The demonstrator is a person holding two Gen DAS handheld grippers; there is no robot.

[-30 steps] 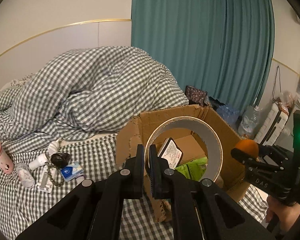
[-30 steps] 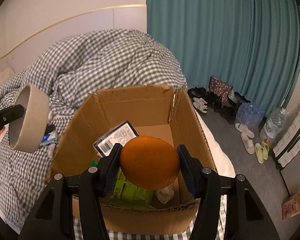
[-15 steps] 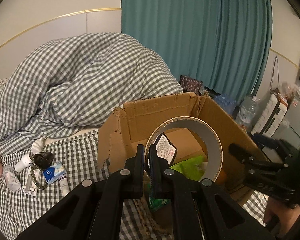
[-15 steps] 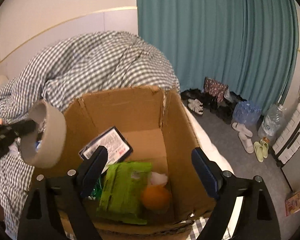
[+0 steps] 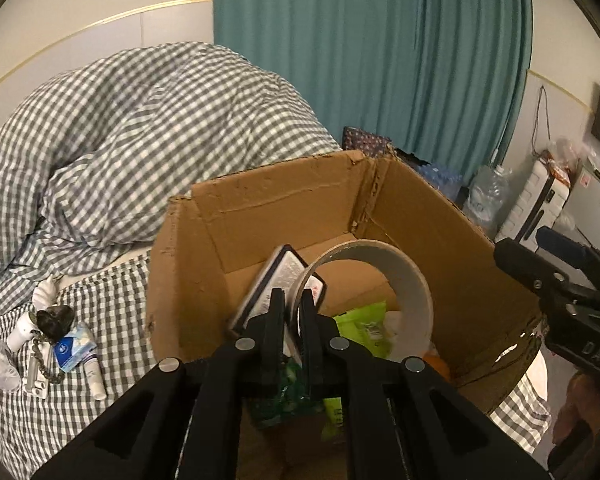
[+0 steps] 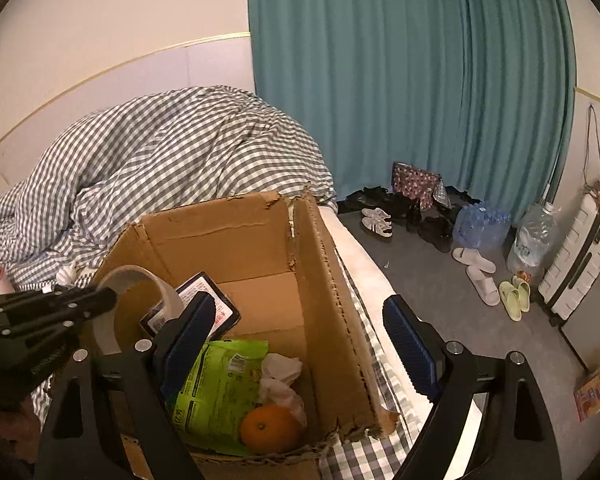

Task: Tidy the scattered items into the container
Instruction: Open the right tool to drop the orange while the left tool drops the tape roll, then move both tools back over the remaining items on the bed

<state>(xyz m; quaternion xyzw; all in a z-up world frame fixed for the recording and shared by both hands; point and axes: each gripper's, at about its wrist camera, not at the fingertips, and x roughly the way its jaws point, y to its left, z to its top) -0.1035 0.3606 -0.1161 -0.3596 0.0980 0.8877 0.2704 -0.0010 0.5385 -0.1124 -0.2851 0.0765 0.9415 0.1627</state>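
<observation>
Cardboard box (image 6: 268, 240) (corrugated, ragged-edged) holds round orange (image 6: 270, 429).

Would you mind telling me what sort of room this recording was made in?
Most likely a lived-in bedroom: a bed with a rumpled checked duvet, a floor-length teal curtain, and shoes and slippers scattered on the floor beside a white suitcase.
</observation>
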